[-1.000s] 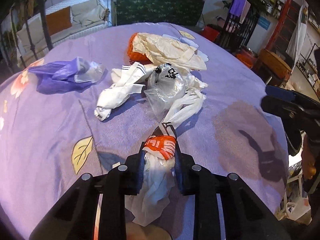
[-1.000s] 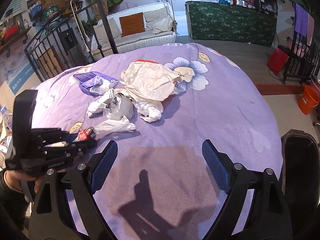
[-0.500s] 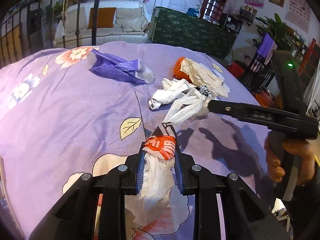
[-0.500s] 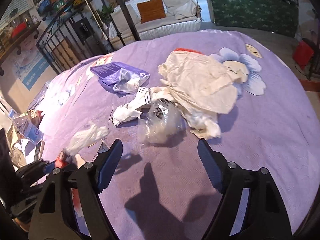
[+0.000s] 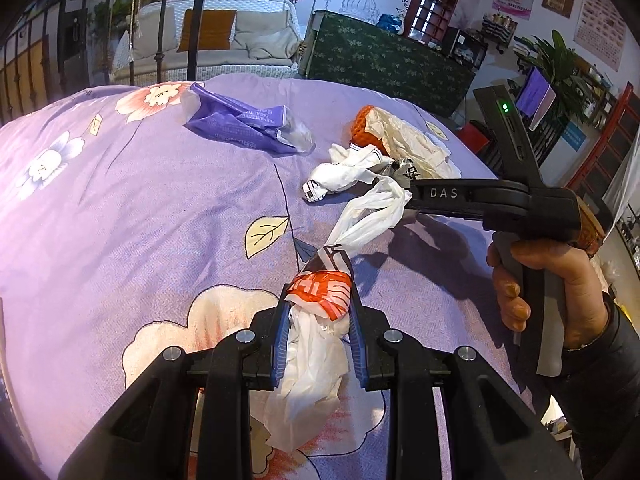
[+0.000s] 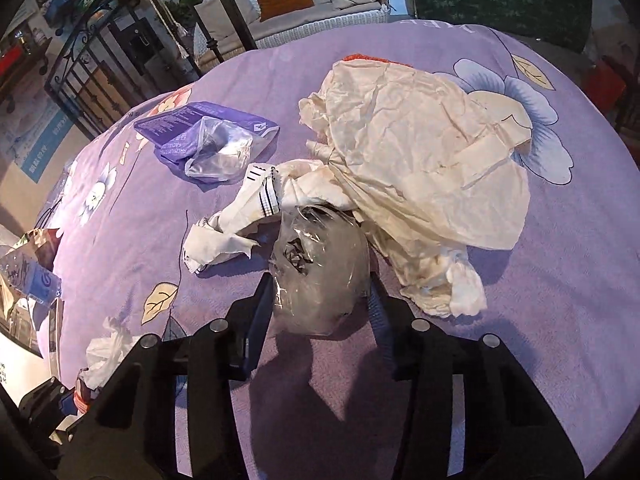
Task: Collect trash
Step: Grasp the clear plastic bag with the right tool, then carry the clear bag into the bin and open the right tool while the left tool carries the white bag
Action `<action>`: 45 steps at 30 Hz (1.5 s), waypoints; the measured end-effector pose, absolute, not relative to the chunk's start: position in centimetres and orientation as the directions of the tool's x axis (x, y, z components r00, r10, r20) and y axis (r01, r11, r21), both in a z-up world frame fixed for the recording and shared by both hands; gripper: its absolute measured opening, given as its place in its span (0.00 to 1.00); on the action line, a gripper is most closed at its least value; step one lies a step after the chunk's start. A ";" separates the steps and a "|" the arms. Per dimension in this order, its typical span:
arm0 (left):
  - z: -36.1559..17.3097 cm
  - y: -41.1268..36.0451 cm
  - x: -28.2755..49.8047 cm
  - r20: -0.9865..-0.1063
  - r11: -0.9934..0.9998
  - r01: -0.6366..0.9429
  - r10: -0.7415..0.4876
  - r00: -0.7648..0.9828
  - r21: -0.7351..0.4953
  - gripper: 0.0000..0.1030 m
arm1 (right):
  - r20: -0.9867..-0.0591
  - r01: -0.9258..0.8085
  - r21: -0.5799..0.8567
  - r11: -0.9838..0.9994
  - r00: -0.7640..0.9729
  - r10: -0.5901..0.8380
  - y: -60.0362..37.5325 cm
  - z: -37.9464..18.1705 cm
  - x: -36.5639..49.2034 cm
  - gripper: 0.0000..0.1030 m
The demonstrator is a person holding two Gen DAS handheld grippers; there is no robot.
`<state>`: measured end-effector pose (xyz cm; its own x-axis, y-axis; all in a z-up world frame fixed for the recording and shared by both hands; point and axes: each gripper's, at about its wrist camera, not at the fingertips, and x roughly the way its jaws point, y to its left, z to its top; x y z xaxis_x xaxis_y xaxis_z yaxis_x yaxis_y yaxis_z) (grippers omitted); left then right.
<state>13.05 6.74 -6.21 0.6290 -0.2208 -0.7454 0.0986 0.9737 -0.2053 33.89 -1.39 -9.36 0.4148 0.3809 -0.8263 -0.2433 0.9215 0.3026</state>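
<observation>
Two handheld grippers collecting trash on a purple floral bedspread (image 5: 120, 208).
Left gripper (image 5: 319, 308) pinches a white-and-orange plastic bag (image 5: 316, 344) — right gripper (image 6: 320, 292), fingers closing, straddles a clear plastic bag (image 6: 316, 268).

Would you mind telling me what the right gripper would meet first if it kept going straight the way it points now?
The crumpled clear plastic bag: it already sits between the closing jaws of the right gripper. Beyond it, probably the purple bedspread.

White wicker sofa (image 5: 216, 50) (orange cushion (image 5: 206, 30)) beside green-patterned cabinet (image 5: 384, 66).
</observation>
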 end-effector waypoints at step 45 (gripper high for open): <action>-4.3 -5.6 10.7 -0.693 0.908 0.342 -0.407 0.595 -0.241 0.24 | -0.702 0.001 0.328 0.945 0.670 0.243 -23.1 -4.1 15.7 0.36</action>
